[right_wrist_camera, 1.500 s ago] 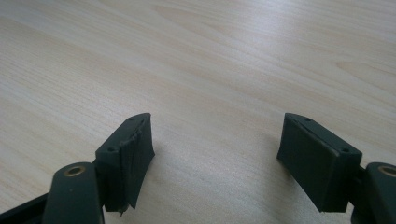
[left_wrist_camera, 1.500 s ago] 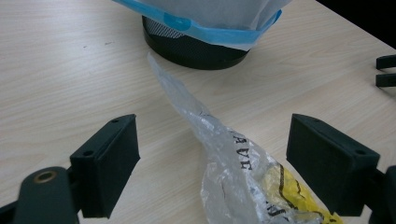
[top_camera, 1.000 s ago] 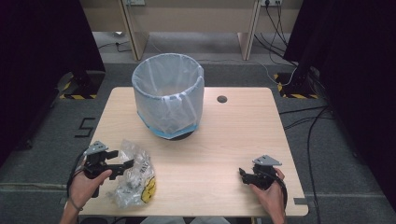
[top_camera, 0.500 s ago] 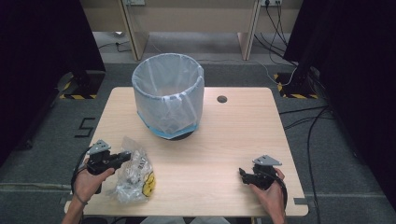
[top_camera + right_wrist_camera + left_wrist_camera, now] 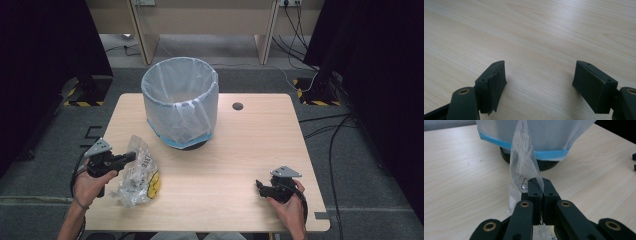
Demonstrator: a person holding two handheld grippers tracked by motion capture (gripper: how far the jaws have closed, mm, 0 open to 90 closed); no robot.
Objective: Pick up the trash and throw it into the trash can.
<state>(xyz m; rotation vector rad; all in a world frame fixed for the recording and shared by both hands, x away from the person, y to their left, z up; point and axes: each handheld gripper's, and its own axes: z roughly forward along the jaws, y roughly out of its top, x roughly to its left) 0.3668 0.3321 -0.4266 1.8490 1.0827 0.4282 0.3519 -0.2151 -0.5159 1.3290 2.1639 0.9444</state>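
In the left gripper view, the left gripper [image 5: 539, 195] had its jaws clenched on a thin fold of a clear plastic bag [image 5: 524, 167], the two black fingers [image 5: 534, 188] pressed flat with the film trapped between them. The jaws had just been closing, and the frames showed the plastic between them. A sheet of the film stood up from the grip toward the top middle of that frame, crinkled and see-through, with a little print on it.

In the high view, that gripper [image 5: 125, 159] sat at the lower left, with the bag [image 5: 136, 172] just right of it, most of it resting crumpled on the wooden table [image 5: 240, 150], a yellow patch showing near its lower edge.

The bag looked very light, soft and limp, likely to sag and swing from whatever point carried it. The film seemed slippery and easy to tear, so a bunched fold near the upper edge, as pinched here, looked a sounder hold than a single flat layer.

Above and right of the bag, in the upper middle of the high view, stood a bin [image 5: 180, 107] lined with a pale bag, its mouth open.

The right gripper [image 5: 539, 85] rested at the lower right of the high view, jaws released and spread wide over bare wood, grasping nothing.
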